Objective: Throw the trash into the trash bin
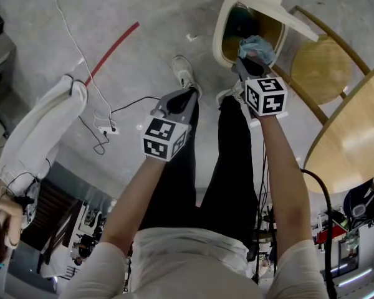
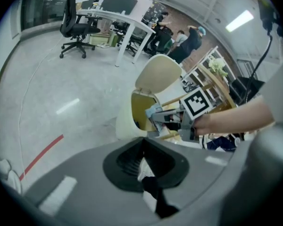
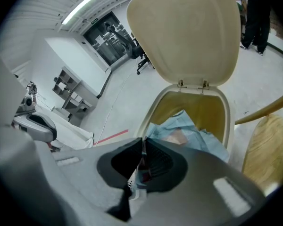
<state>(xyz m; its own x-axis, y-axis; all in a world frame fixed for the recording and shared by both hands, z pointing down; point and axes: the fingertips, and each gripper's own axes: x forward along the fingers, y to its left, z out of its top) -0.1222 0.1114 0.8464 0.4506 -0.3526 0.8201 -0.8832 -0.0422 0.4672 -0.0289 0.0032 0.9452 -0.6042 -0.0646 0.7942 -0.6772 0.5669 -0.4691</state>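
A cream trash bin (image 1: 219, 36) stands on the floor with its lid (image 3: 184, 32) flipped up, showing a yellow inside. My right gripper (image 1: 253, 60) is shut on a crumpled light-blue piece of trash (image 1: 259, 45) and holds it just over the bin's opening. In the right gripper view the trash (image 3: 198, 138) bulges out past the jaws in front of the bin's rim (image 3: 153, 109). My left gripper (image 1: 174, 104) hangs to the left of the bin above my legs, jaws together with nothing in them. The left gripper view shows the bin (image 2: 127, 121), the right gripper (image 2: 162, 120) and the trash (image 2: 153, 111).
A wooden chair (image 1: 321, 67) and a round wooden table (image 1: 355, 136) stand right of the bin. A red floor line (image 1: 112, 45), a cable with a power strip (image 1: 106, 129) and a person's white sleeve (image 1: 37, 129) lie left. Desks (image 2: 118, 15) and an office chair (image 2: 78, 27) stand farther off.
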